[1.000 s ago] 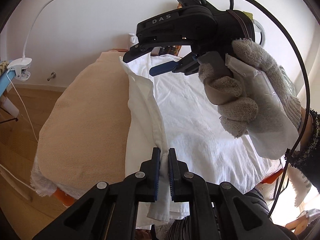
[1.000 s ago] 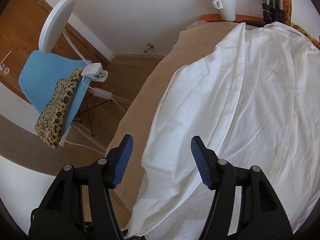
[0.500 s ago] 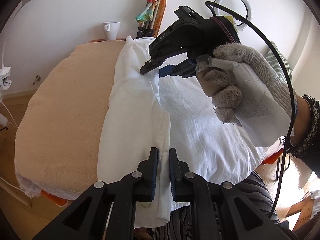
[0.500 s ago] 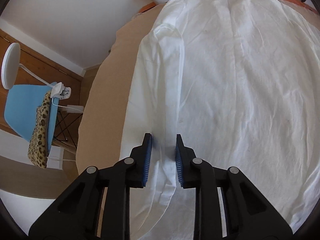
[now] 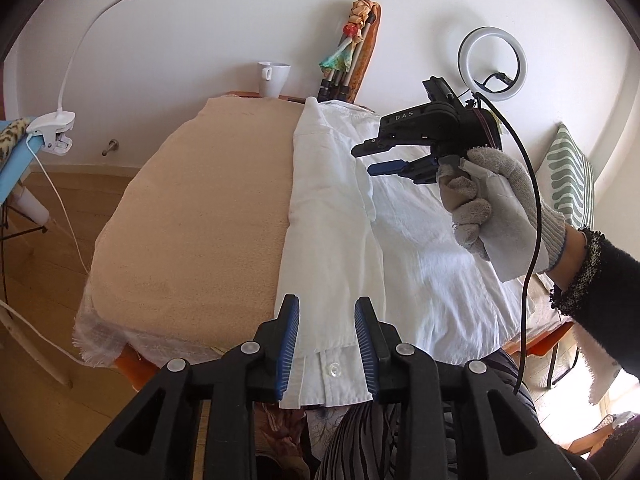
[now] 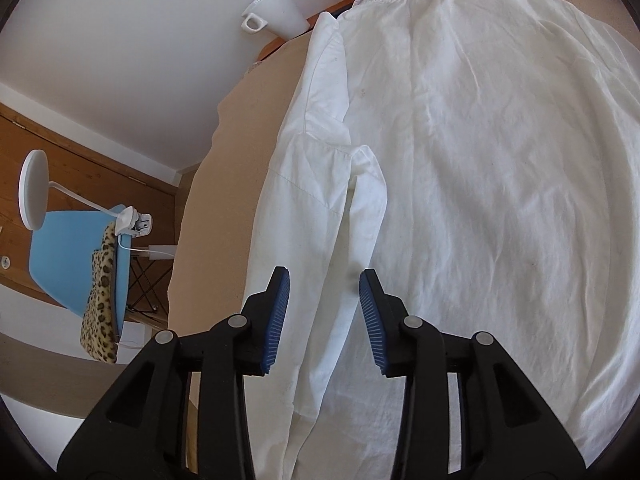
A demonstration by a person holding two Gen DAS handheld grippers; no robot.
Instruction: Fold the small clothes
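A white shirt [image 5: 420, 240] lies back up on a table under a beige cloth [image 5: 192, 220]. Its left side and sleeve are folded inward as a long strip [image 6: 320, 184]. My left gripper [image 5: 326, 344] hangs over the near hem by a button. Its jaws are opening, and the pads do not press the fabric lying between and below them. A gloved hand [image 5: 492, 208] holds my right gripper [image 5: 362, 160] above the shirt's upper middle. In the right wrist view that gripper [image 6: 324, 320] straddles the folded sleeve, jaws opening, nothing pinched.
A white mug [image 5: 273, 79] and a bundle of poles [image 5: 344, 60] stand at the table's far edge. A clamp lamp [image 5: 52, 132] and a blue chair [image 6: 68, 256] with a leopard throw stand left. A ring light [image 5: 492, 64] and a striped cushion [image 5: 572, 184] are right.
My left gripper has let go of the shirt's folded edge and spread its jaws. The right gripper swung over the sleeve fold, narrowed on it, then widened again.
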